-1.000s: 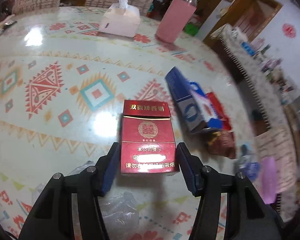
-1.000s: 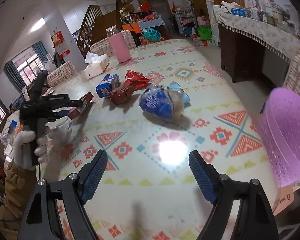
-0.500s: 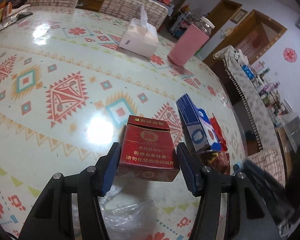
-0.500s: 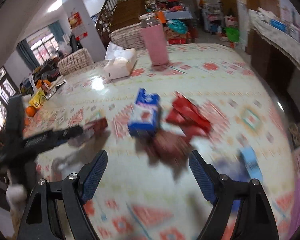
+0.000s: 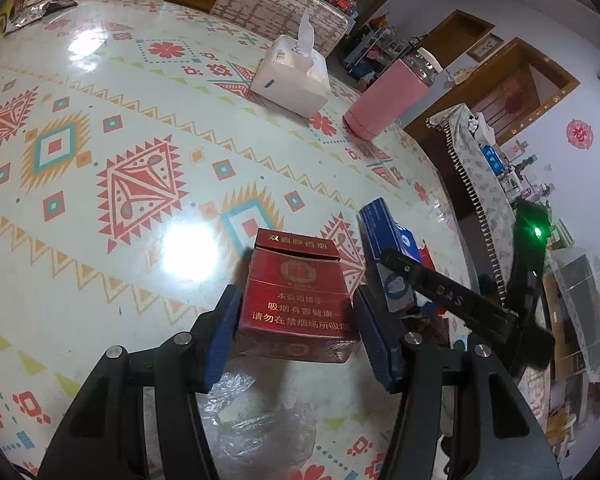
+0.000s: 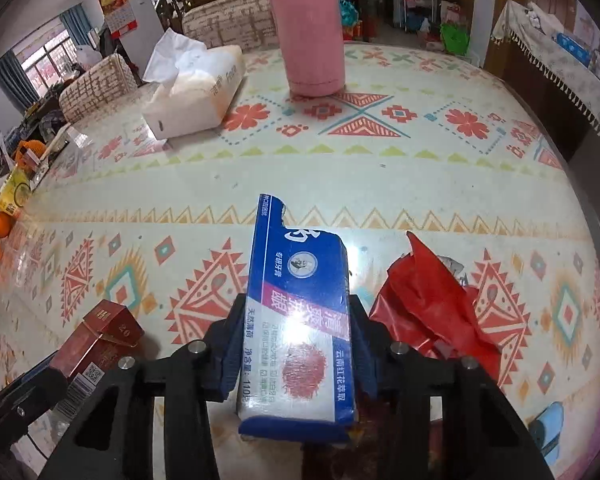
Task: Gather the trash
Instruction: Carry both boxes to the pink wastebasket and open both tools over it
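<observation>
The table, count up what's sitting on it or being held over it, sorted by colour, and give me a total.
Red: 2, the cigarette pack and the crumpled wrapper
Blue: 1, the toothpaste box
Pink: 1, the bottle
White: 1, the tissue box
Clear: 1, the plastic bag
Total: 6. Small items at the far edge are too unclear to count.

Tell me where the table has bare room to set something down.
Bare patterned table runs wide between the pink insulated bottle, the white tissue box and the blue toothpaste carton. It is crowded around the carton: crumpled red wrapper on one side, red cigarette pack on the other.
</observation>
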